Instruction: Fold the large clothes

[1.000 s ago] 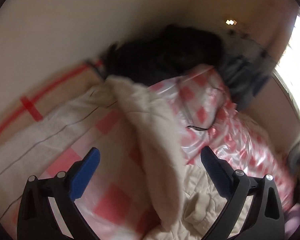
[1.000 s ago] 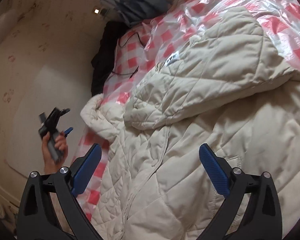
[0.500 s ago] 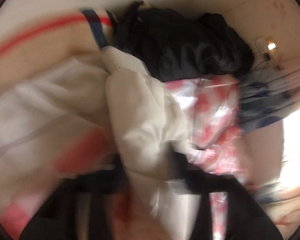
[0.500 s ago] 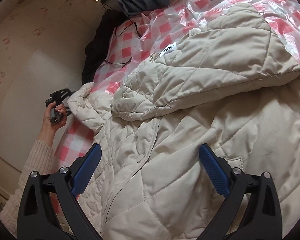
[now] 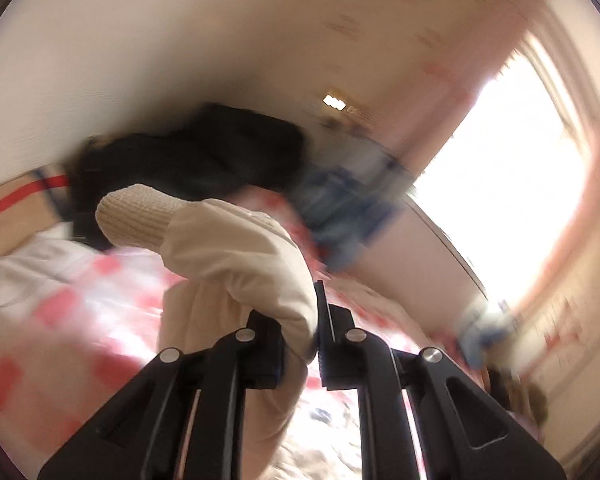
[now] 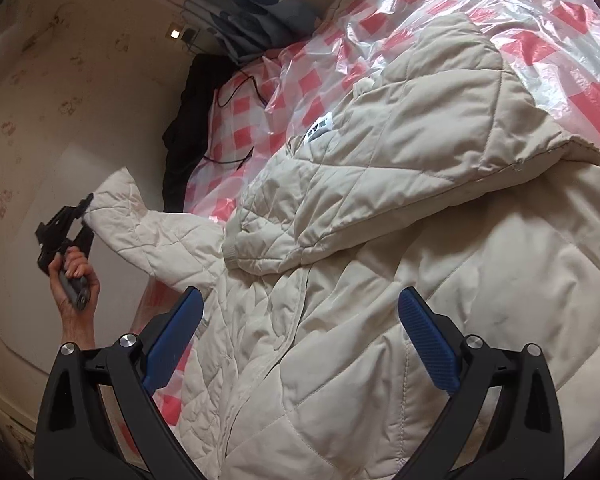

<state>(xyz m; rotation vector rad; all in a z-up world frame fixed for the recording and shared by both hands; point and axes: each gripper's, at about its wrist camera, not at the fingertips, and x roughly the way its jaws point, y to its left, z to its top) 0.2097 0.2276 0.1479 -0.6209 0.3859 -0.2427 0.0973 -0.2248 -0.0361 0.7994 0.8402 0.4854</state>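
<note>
A large cream quilted jacket (image 6: 380,280) lies spread on a bed, one sleeve folded across its chest. My left gripper (image 5: 300,312) has its jaws closing tight on the other sleeve (image 5: 228,248), just behind the ribbed cuff (image 5: 132,212), and the pads press the fabric. The right wrist view shows that left gripper (image 6: 82,216) in a person's hand (image 6: 74,276), lifting the sleeve (image 6: 140,224) off the bed's left edge. My right gripper (image 6: 300,312) hovers open over the jacket's front with nothing between its blue pads (image 6: 176,332).
The bed wears a red-and-white checked cover (image 6: 500,8) under clear plastic. A black garment (image 6: 188,120) and a thin cable (image 6: 236,92) lie at the far left by the wall. Blue patterned fabric (image 6: 260,12) sits at the head. A bright window (image 5: 500,184) is to the right.
My left gripper went from wide open to shut on the sleeve, then rose, lifting the sleeve off the bed. The right gripper stayed nearly still and open.
</note>
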